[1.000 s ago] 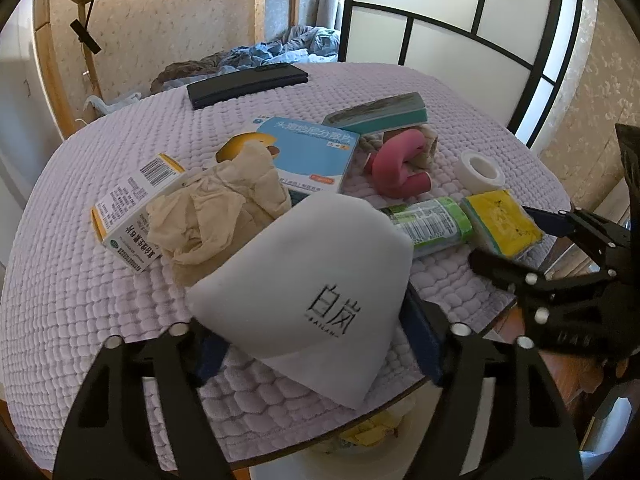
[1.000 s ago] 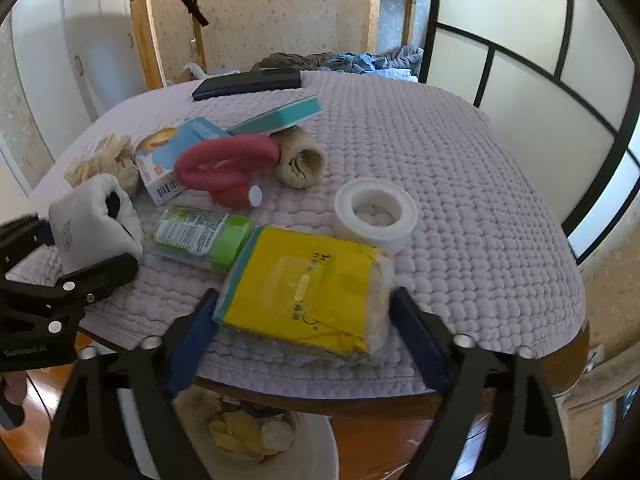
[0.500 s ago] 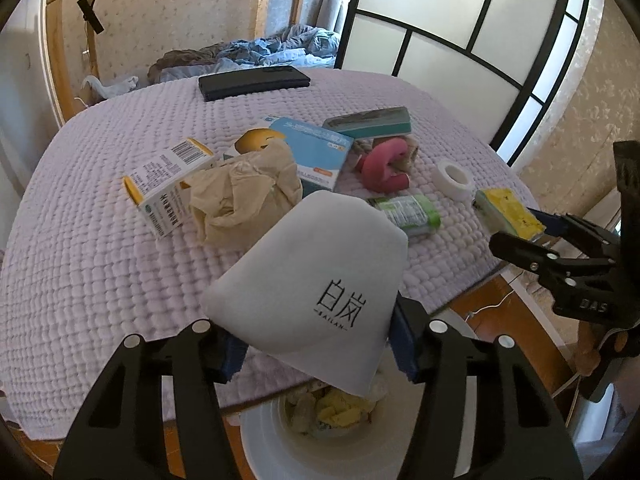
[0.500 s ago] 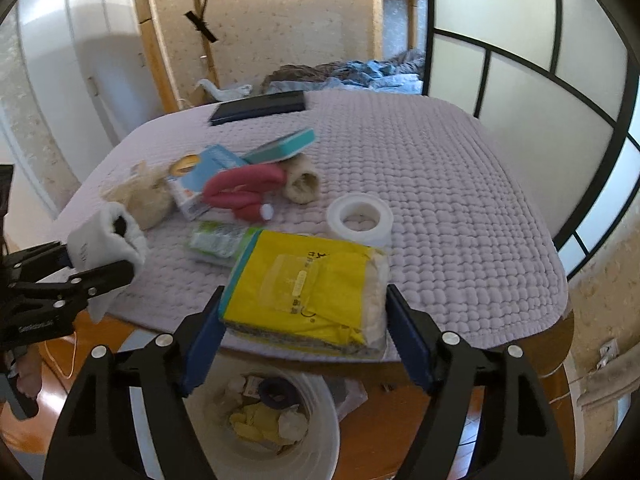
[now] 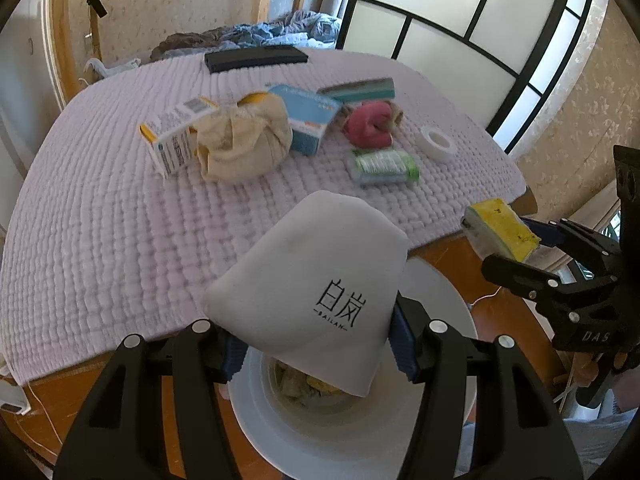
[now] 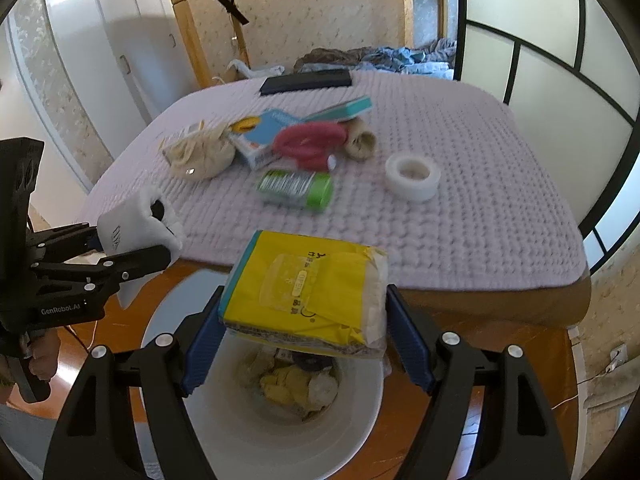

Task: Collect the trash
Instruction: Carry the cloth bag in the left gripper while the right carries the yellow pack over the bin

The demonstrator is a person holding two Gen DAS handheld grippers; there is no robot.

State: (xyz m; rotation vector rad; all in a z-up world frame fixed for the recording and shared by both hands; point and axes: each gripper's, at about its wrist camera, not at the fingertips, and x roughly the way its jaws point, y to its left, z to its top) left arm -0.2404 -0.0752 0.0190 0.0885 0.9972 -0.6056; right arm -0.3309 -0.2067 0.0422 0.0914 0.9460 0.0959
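Note:
My left gripper (image 5: pixel 320 350) is shut on a white pouch (image 5: pixel 316 280) with black lettering and holds it above the white trash bin (image 5: pixel 360 440). My right gripper (image 6: pixel 304 344) is shut on a yellow tissue pack (image 6: pixel 308 288) and holds it above the same bin (image 6: pixel 288 440), which has trash inside. Each gripper shows in the other's view, the right one with the pack (image 5: pixel 500 228) and the left one with the pouch (image 6: pixel 132 224). Both are off the table's near edge.
On the quilted lilac table cover (image 5: pixel 100 220) lie a crumpled beige wad (image 5: pixel 240 148), a medicine box (image 5: pixel 172 140), a blue box (image 5: pixel 312 116), a pink roller (image 5: pixel 368 124), a green tube (image 5: pixel 384 164), a tape roll (image 5: pixel 436 140) and a black case (image 5: pixel 256 56).
Both grippers have pulled back off the table with their loads and now hang over the white bin, which has come fully into view.

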